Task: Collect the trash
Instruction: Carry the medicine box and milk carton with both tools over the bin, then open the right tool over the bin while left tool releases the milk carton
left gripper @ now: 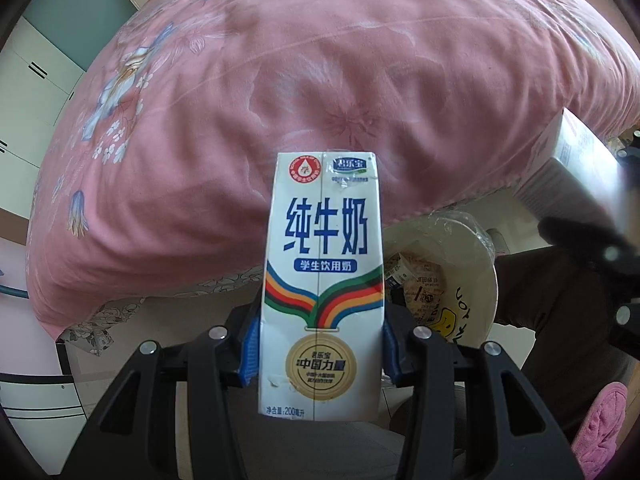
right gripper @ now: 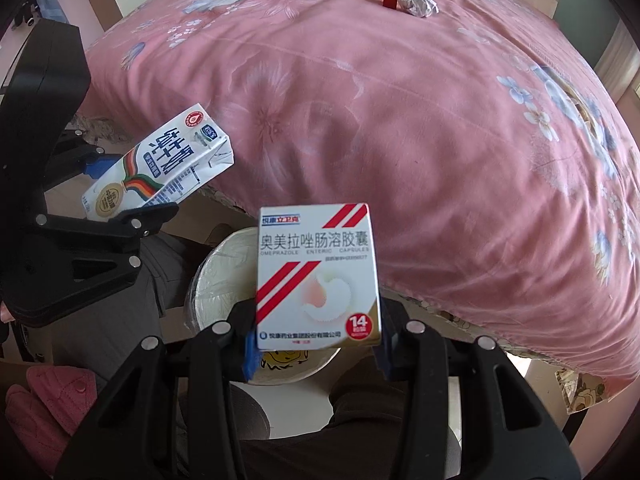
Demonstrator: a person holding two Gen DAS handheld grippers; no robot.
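My left gripper point(left gripper: 318, 354) is shut on a white milk carton point(left gripper: 323, 280) with blue lettering, held upright in front of the bed; the carton also shows in the right wrist view point(right gripper: 160, 164). My right gripper point(right gripper: 316, 354) is shut on a white and red medicine box point(right gripper: 318, 276), held over a round cream trash bin point(right gripper: 224, 276) lined with clear plastic. The bin point(left gripper: 452, 280) sits low right in the left wrist view with wrappers inside. A crumpled foil ball point(right gripper: 418, 3) and a small red block point(right gripper: 390, 0) lie far back on the bed.
A bed with a pink flowered cover point(right gripper: 420, 140) fills both views. Pink slippers point(right gripper: 48, 412) and the person's dark trousers point(left gripper: 560, 320) are near the bin. White cabinets point(left gripper: 36, 92) stand at the left. A cardboard box point(left gripper: 568, 164) is at the right.
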